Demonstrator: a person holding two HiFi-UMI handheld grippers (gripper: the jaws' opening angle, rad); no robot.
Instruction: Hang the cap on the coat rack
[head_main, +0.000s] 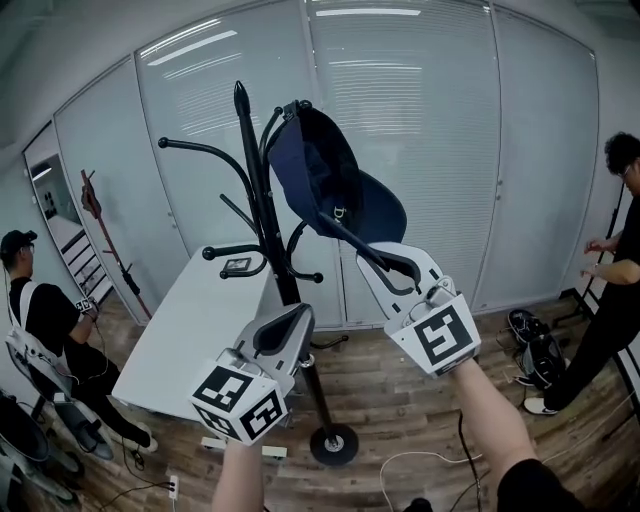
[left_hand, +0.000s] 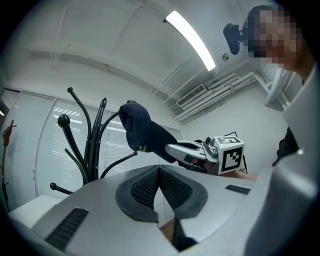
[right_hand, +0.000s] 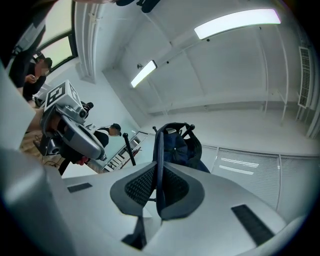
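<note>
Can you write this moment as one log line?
step: hanging | right gripper: shut on dark blue fabric cap | cap: at top hook of black metal coat rack | left gripper: shut, empty

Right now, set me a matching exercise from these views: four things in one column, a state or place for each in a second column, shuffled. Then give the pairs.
Things
1. cap
2. left gripper
3. right gripper
4. table

States or places
A. jaws together, nothing between them
B. white, beside the coat rack
C. navy, up at the coat rack's top hooks
D. jaws clamped on the cap

Pairs: 1-C, 2-A, 3-D, 4-B
</note>
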